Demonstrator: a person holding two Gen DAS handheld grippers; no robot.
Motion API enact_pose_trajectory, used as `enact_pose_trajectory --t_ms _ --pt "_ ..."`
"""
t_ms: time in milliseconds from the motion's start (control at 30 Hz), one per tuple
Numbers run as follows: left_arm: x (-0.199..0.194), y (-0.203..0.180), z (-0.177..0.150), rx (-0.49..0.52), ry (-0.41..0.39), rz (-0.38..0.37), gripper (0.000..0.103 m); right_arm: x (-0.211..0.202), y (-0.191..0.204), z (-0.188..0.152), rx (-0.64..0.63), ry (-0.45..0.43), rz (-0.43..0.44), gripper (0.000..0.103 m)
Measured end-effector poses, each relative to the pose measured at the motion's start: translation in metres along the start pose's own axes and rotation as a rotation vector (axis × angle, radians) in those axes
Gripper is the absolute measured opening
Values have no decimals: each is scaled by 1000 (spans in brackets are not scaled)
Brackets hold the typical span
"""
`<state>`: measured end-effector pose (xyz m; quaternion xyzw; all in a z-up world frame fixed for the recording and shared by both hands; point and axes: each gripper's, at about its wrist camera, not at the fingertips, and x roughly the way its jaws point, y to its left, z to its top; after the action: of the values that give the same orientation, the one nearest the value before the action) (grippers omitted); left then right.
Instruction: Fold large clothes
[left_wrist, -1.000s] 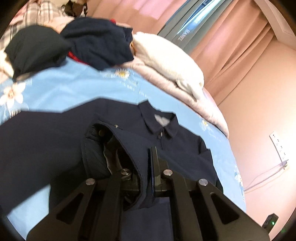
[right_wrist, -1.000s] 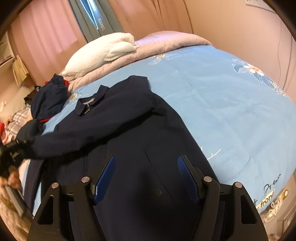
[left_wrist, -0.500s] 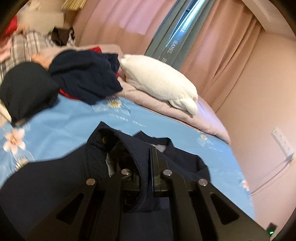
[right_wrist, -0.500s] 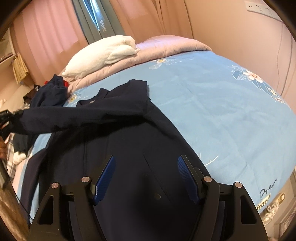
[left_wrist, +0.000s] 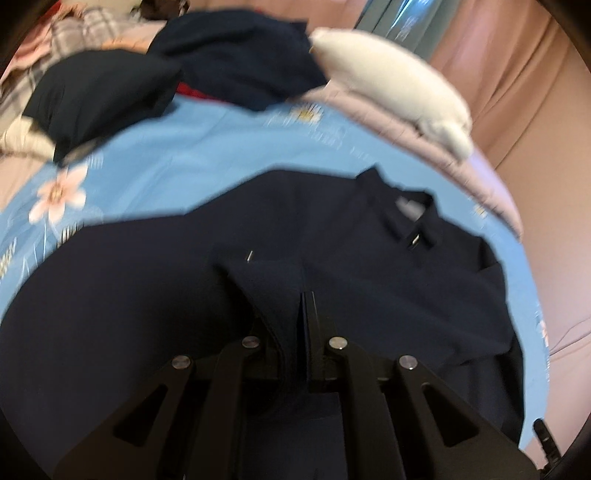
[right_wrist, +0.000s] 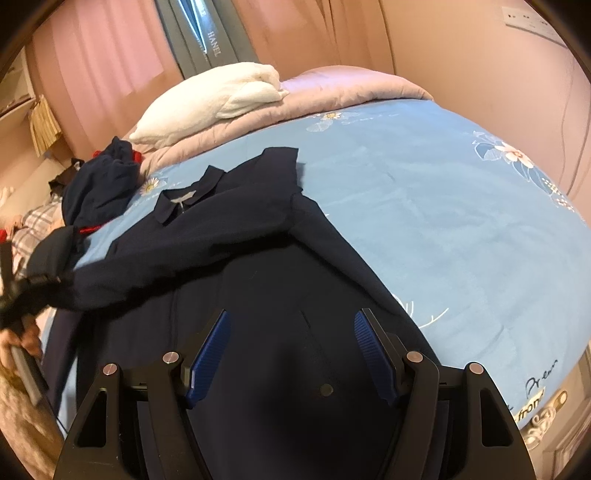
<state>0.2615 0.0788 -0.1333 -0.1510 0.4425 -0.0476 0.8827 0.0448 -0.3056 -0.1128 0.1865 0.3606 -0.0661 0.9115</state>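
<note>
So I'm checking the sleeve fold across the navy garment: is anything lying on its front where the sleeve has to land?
Nothing visible does. The left gripper pinches the sleeve, its jaws opening slightly, and the navy garment lies bare; the right gripper hovers open above it.

Our left gripper (left_wrist: 301, 295) points steeply down over the dark navy garment (left_wrist: 369, 280), its jaws just starting to part, a fold of the sleeve cloth still pinched between them. From the right wrist view we see it at the garment's far left, held by a bare hand (right_wrist: 22, 339). Our right gripper (right_wrist: 291, 354) hangs angled down above the garment's lower body, blue-padded fingers (right_wrist: 212, 354) spread wide, nothing between them.
</note>
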Motion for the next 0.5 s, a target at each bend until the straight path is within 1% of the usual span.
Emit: enact_pose_trajectory --t_ms 133,233,300,400,433,500 --pt "13 10 -19 -7 61 29 12 0 2 -1 -7 6 3 69" --pt "16 15 -27 -23 85 26 13 1 2 -1 -14 9 3 69" --pt "17 16 -32 -29 101 33 16 1 3 -2 -13 11 6 69" --pt "14 19 -39 -34 131 33 28 2 3 -2 -13 14 5 69" --pt "14 18 -41 -33 136 31 35 3 2 -2 -13 15 5 69" --pt "12 19 -45 -29 145 31 39 3 2 -3 -11 18 8 69"
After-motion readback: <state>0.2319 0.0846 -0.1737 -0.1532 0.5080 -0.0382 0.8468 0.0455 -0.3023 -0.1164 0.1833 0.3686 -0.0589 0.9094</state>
